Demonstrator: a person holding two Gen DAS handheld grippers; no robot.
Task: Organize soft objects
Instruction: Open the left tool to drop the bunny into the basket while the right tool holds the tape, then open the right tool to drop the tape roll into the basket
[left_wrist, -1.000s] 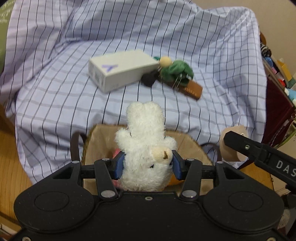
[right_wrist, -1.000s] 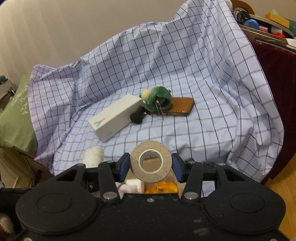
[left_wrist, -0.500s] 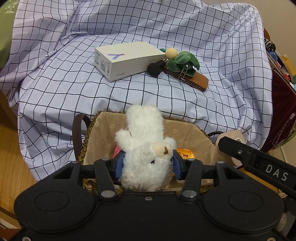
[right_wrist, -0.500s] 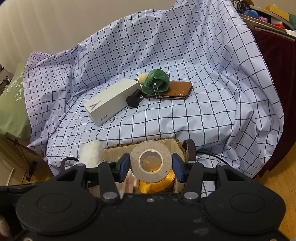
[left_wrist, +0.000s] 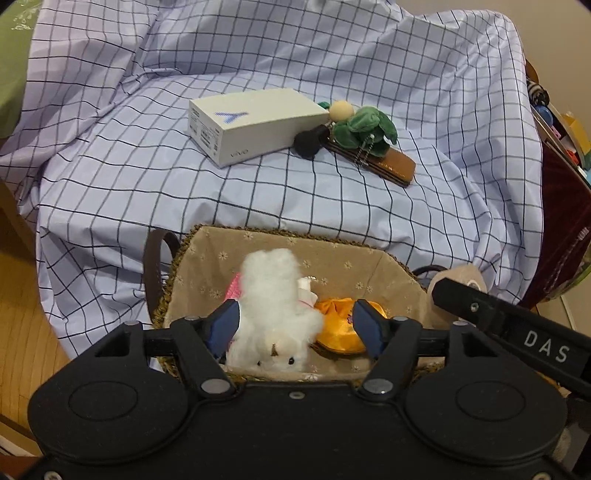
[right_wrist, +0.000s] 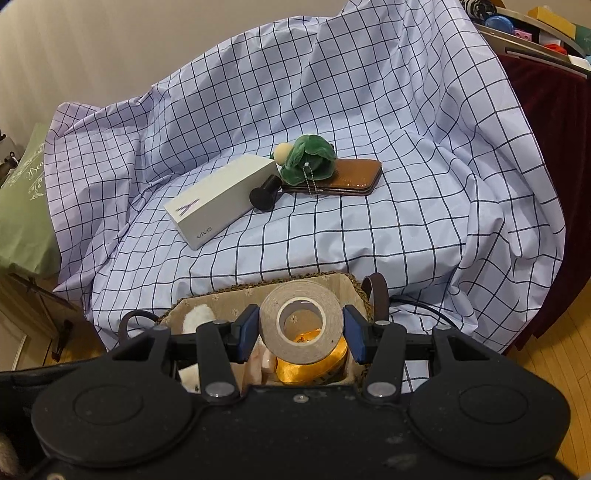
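Both tools tilt down over the basket (left_wrist: 207, 266). The left tool (left_wrist: 295, 326) has just opened, jaws apart; the bunny (left_wrist: 275, 317), clamped earlier, now lies in the basket. The right tool (right_wrist: 300, 328) stays clamped on the tape (right_wrist: 301, 321).

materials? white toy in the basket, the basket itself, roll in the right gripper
White toy: plush, long fluffy pile.
Basket: woven natural fibre rim, probably seagrass, with beige floral cloth lining.
Roll in the right gripper: matte tan tape, likely paper or cloth, on a white core.
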